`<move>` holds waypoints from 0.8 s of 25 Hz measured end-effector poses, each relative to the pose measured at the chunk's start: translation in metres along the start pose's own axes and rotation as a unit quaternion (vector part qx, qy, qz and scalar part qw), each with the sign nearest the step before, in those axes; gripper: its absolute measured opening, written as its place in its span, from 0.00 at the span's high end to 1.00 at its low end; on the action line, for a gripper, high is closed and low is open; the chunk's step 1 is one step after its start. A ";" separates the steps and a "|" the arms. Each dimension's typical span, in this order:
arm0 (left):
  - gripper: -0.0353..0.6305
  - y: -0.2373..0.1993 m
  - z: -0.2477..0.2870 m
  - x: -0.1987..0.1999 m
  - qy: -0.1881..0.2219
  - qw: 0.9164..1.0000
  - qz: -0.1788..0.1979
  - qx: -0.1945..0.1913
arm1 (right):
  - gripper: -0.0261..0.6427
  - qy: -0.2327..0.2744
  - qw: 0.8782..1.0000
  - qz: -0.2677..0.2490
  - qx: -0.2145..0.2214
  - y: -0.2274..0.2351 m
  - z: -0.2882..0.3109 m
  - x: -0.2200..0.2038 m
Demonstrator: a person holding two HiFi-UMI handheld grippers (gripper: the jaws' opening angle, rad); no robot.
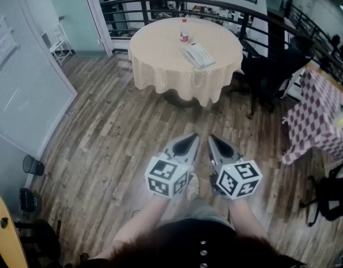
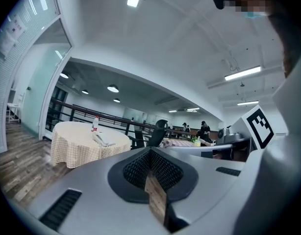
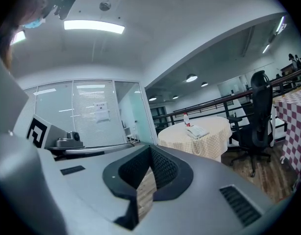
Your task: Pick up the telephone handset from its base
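Telephone handset (image 1: 192,54) rests on its base on a round table (image 1: 155,60), well ahead of both grippers and far out of reach; at this range handset and base are too small to tell apart cleanly. It will probably handle as a light, stiff piece of smooth pale plastic, somewhat slippery under the pads, so the narrow middle bar between earpiece and mouthpiece looks like the best place to clamp, with a gentle lift in case a cord tethers it. No cord can be made out. A cream checked cloth (image 1: 177,80) hangs in soft folds over the table, and it could slide if the base is dragged. Off to the left of the left gripper (image 1: 192,139) stands a frosted glass wall (image 1: 26,77). That gripper's ribbed black pads are pressed together with nothing between them. Just beside it, the right gripper (image 1: 213,141) is likewise closed and empty. Both hover over a plank floor (image 1: 115,133) of mixed brown wood. A small red-capped bottle (image 1: 184,34) stands just beyond the phone, and a black office chair (image 1: 266,74) sits ahead to the right.
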State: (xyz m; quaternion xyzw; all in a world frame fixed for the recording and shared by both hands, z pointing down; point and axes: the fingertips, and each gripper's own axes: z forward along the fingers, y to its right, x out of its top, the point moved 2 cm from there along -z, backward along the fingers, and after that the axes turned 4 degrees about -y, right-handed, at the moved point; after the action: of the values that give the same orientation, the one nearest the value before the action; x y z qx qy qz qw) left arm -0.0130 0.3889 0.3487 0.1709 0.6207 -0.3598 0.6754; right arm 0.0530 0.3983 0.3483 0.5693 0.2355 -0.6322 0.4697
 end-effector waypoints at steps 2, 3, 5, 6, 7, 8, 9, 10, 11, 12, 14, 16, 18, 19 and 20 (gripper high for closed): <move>0.94 -0.014 0.022 0.007 0.002 1.000 -0.003 0.003 | 0.95 0.000 1.000 -0.001 0.007 0.018 0.018 0.008; 0.94 -0.021 0.033 0.013 0.004 1.000 -0.005 0.005 | 0.95 -0.002 1.000 0.000 0.009 0.028 0.028 0.013; 0.94 -0.038 0.057 0.023 0.006 1.000 -0.011 0.011 | 0.95 -0.008 1.000 0.002 0.015 0.046 0.050 0.026; 0.94 -0.045 0.068 0.028 0.006 1.000 -0.014 0.014 | 0.95 -0.011 1.000 0.002 0.019 0.054 0.060 0.032; 0.94 -0.052 0.080 0.032 0.006 1.000 -0.016 0.018 | 0.95 -0.013 1.000 0.002 0.024 0.062 0.071 0.037; 0.94 -0.059 0.092 0.036 0.006 1.000 -0.017 0.021 | 0.95 -0.015 0.999 0.000 0.030 0.069 0.081 0.043; 0.94 -0.066 0.104 0.040 0.007 1.000 -0.019 0.023 | 0.95 -0.017 0.999 -0.002 0.035 0.076 0.091 0.047; 0.94 -0.071 0.115 0.044 0.009 0.999 -0.022 0.025 | 0.95 -0.018 0.999 -0.004 0.040 0.083 0.102 0.052; 0.94 -0.076 0.126 0.048 0.011 0.999 -0.024 0.026 | 0.95 -0.019 0.999 -0.006 0.045 0.091 0.111 0.056; 0.94 -0.080 0.136 0.052 0.012 0.999 -0.024 0.027 | 0.95 -0.019 0.999 -0.007 0.049 0.098 0.120 0.061; 0.94 -0.088 0.153 0.058 0.015 0.999 -0.023 0.031 | 0.95 -0.021 0.998 -0.007 0.057 0.111 0.134 0.069; 0.94 -0.098 0.165 0.063 0.018 0.999 -0.028 0.038 | 0.95 -0.025 0.998 -0.006 0.062 0.122 0.146 0.073; 0.94 -0.107 0.176 0.064 0.016 0.998 -0.039 0.042 | 0.95 -0.030 0.998 0.001 0.062 0.132 0.154 0.074; 0.94 -0.110 0.181 0.064 0.012 0.998 -0.041 0.044 | 0.95 -0.034 0.998 0.006 0.061 0.138 0.157 0.074; 0.94 -0.112 0.188 0.064 0.009 0.998 -0.041 0.044 | 0.95 -0.036 0.997 0.009 0.061 0.143 0.161 0.074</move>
State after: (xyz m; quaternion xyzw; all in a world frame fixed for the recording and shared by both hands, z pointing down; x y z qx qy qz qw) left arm 0.0409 0.1677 0.3438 0.1779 0.6167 -0.4128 0.6462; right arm 0.1032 0.1762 0.3511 0.5754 0.1745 -0.6615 0.4481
